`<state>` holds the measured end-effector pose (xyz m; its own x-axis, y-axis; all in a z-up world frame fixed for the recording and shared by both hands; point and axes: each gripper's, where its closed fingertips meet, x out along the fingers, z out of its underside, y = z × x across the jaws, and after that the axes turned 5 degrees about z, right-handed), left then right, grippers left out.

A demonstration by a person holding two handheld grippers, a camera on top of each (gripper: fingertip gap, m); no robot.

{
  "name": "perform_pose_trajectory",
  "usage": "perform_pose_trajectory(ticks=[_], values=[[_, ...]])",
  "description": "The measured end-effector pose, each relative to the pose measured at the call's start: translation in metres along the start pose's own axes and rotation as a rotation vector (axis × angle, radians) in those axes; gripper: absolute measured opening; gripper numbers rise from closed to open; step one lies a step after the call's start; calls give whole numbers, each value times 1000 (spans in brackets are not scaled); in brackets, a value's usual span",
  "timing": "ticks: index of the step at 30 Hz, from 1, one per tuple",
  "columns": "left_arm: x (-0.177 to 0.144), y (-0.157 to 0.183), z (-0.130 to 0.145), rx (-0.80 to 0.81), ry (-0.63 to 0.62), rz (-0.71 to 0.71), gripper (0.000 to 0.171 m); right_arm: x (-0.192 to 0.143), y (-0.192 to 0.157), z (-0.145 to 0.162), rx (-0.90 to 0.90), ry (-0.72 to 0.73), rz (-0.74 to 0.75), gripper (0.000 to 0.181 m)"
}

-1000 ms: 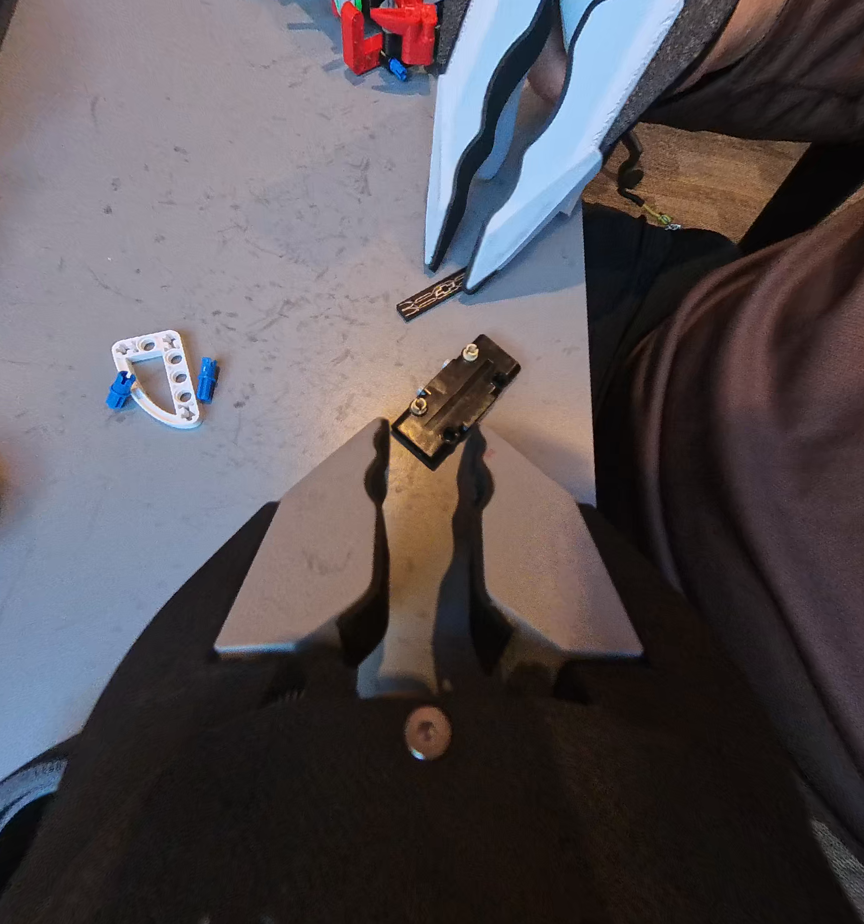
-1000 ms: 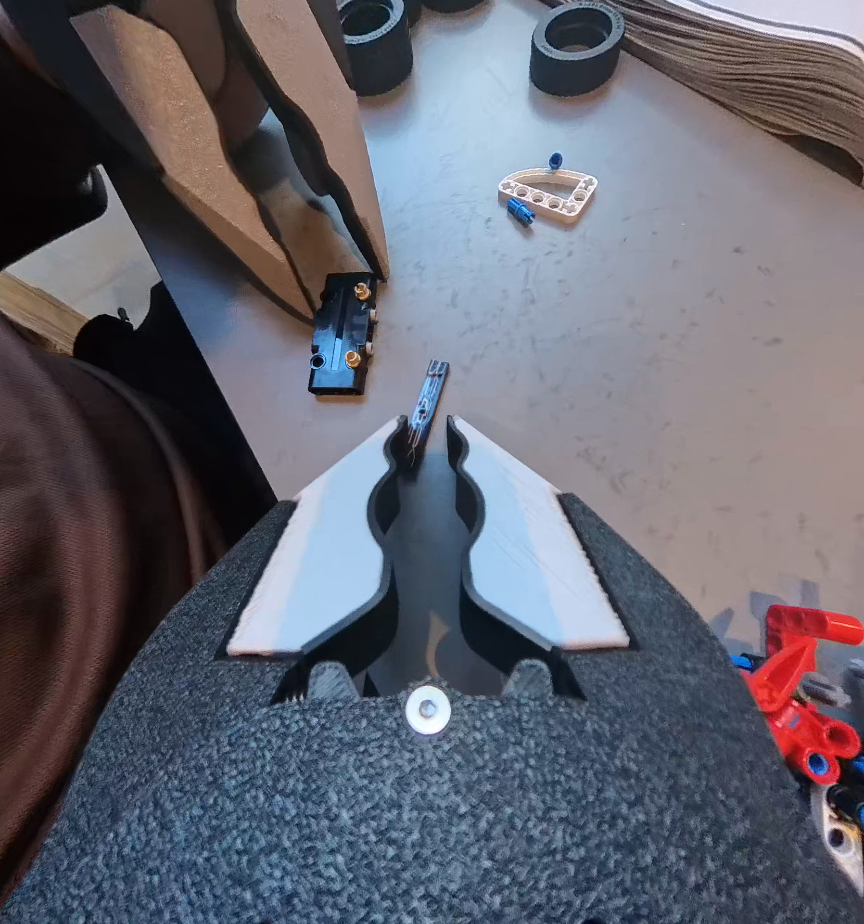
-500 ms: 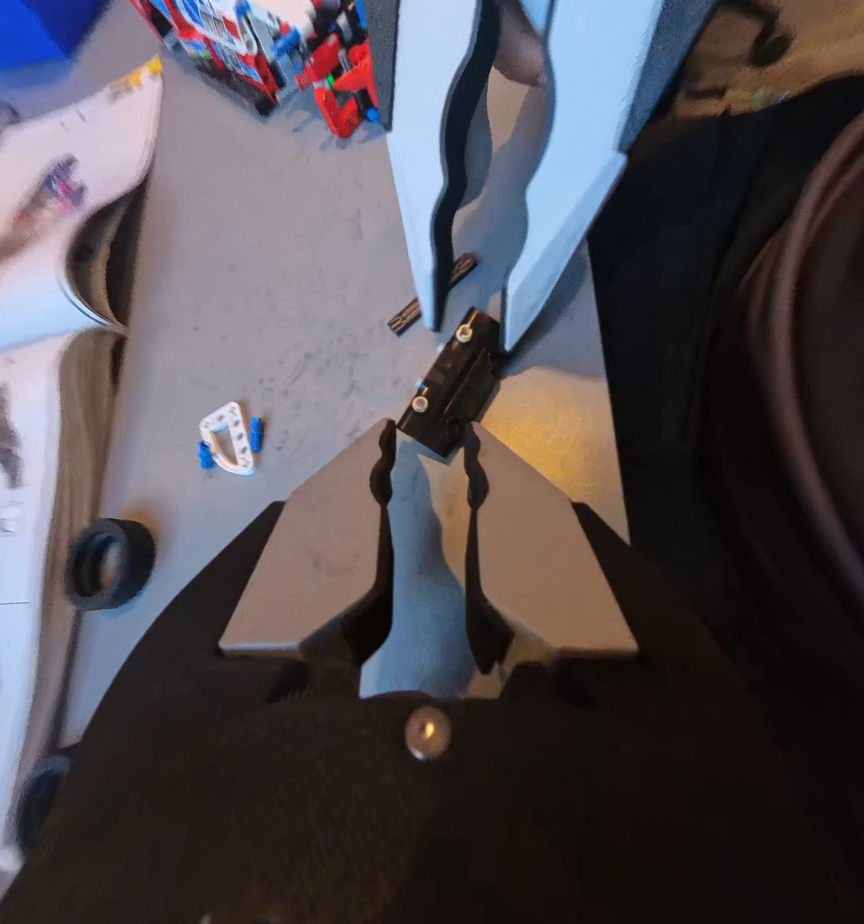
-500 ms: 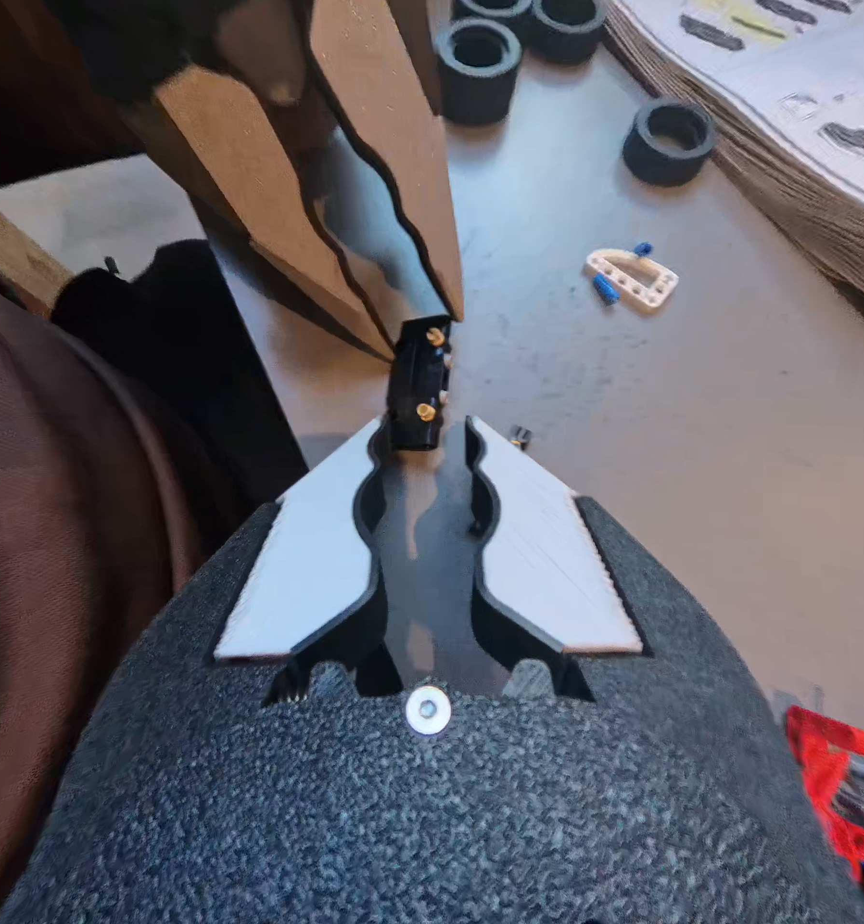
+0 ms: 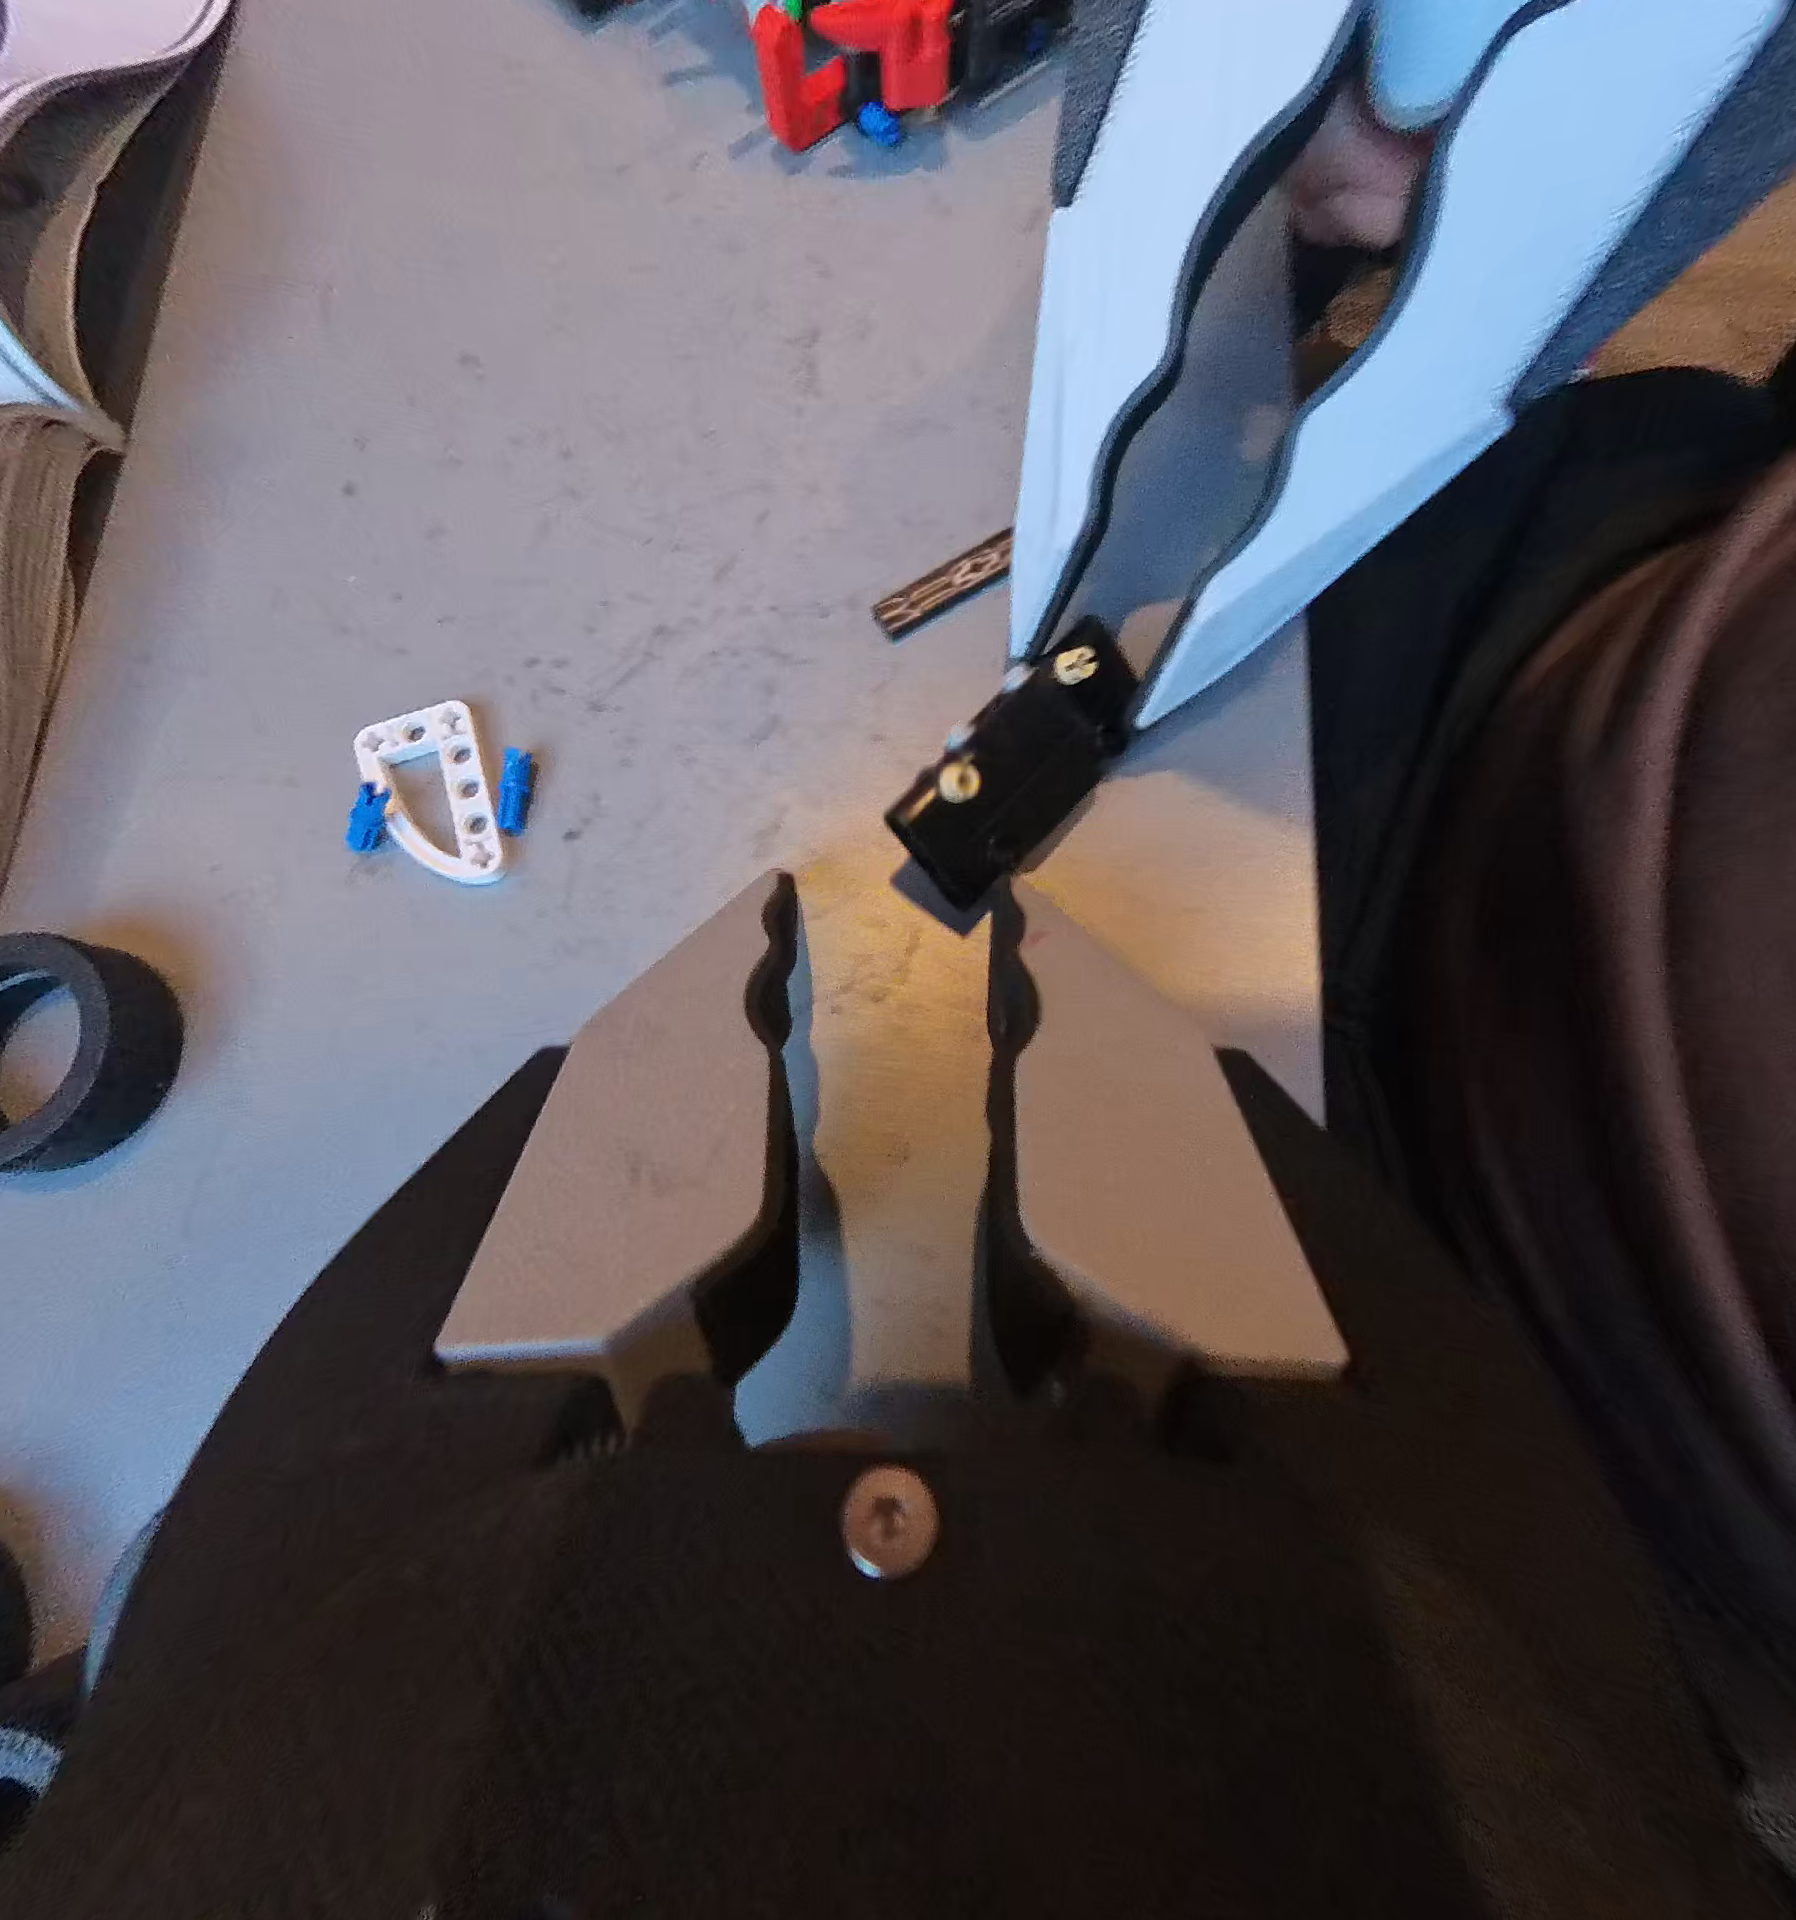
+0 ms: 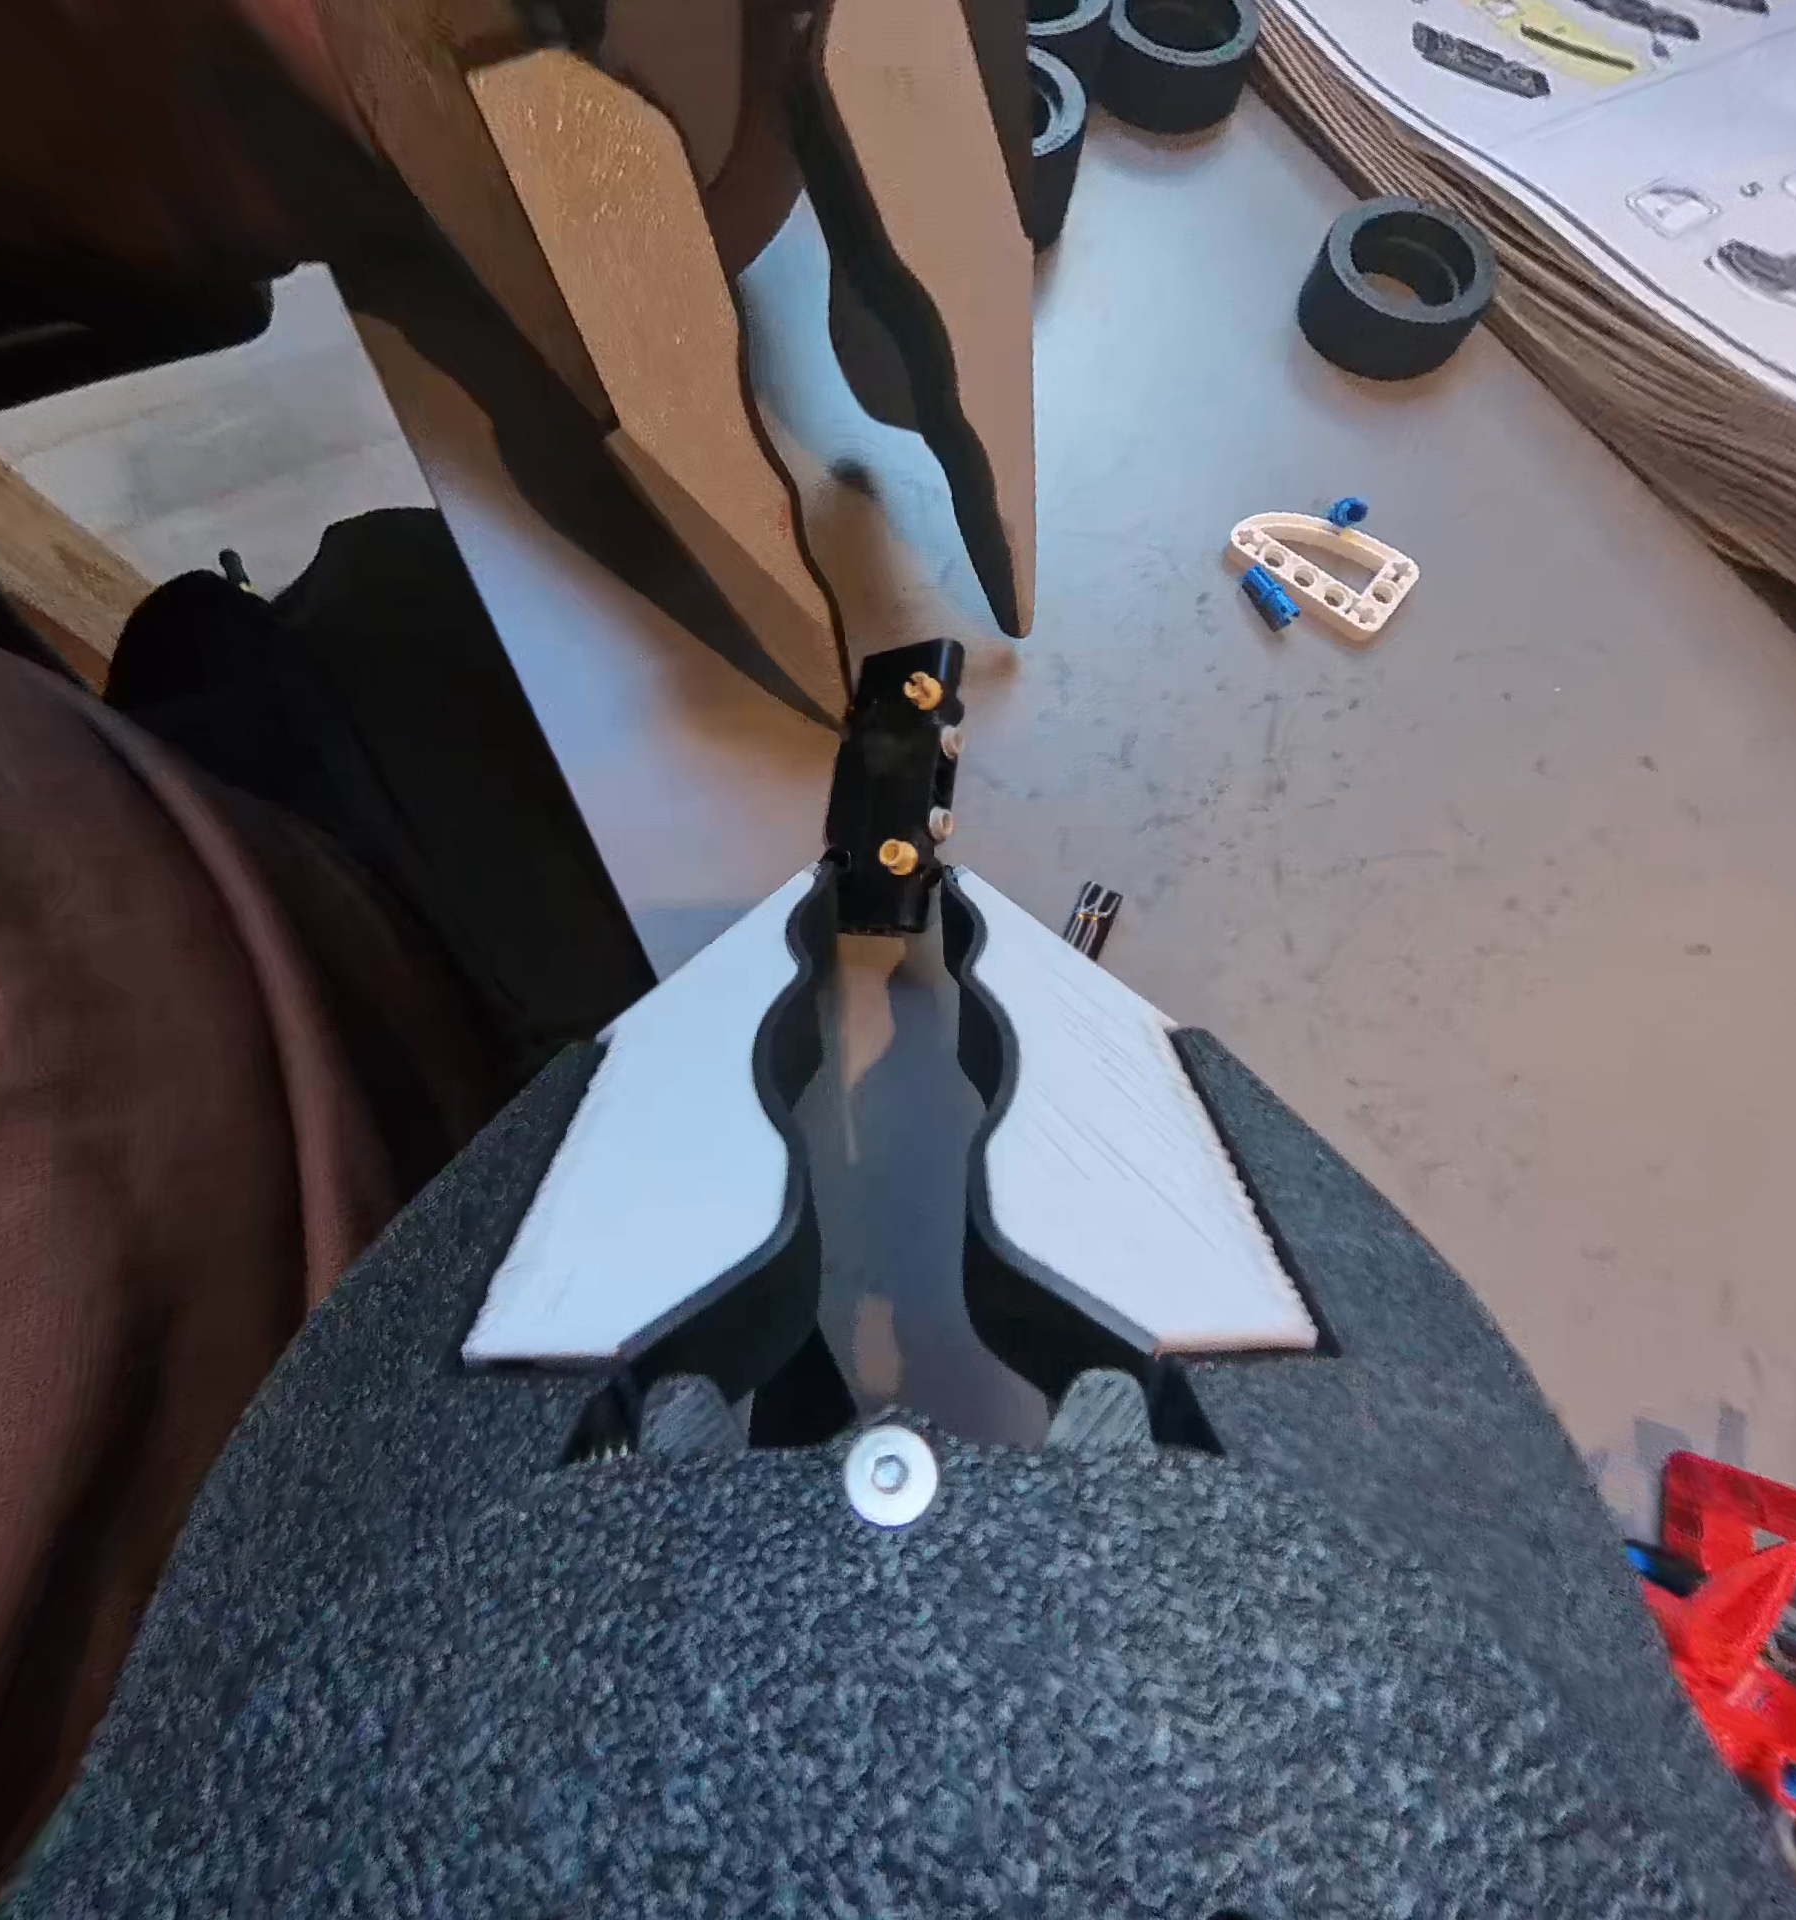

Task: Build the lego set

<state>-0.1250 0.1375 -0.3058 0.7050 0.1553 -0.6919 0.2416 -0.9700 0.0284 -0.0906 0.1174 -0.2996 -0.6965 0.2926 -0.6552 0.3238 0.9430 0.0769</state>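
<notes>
The black lego block (image 6: 894,800), with its tan pins, is now pinched at one end by my right tool (image 6: 889,899) and lifted clear of the grey worktop (image 5: 561,416), right at its near edge. A second ago it lay flat there while this tool was over the thin black strip (image 5: 941,597); that strip stays on the surface, just beside. My left tool (image 5: 894,914) has let the block's other end go: its jaws stand apart, one tip only brushing the piece. I judge the block is now ready to be carried to the build.

Farther left lie the white curved beam (image 5: 437,790) with blue pins (image 5: 515,792), black tyres (image 5: 42,1049) and the open instruction book (image 6: 1600,156). The red assembly (image 5: 852,62) waits at the far side. The worktop is scuffed; beyond its edge I see floor, dimly lit.
</notes>
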Motion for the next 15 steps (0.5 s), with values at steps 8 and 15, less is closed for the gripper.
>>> perform_pose_trajectory(ticks=[8, 15], values=[[-9, -24, 0, -2, -34, -144, 36, -27, 9, 2, 27, 0, 68, 29], [16, 24, -24, -188, -36, -44, 60, -36, 33, 25, 120, -68, 104, 28]])
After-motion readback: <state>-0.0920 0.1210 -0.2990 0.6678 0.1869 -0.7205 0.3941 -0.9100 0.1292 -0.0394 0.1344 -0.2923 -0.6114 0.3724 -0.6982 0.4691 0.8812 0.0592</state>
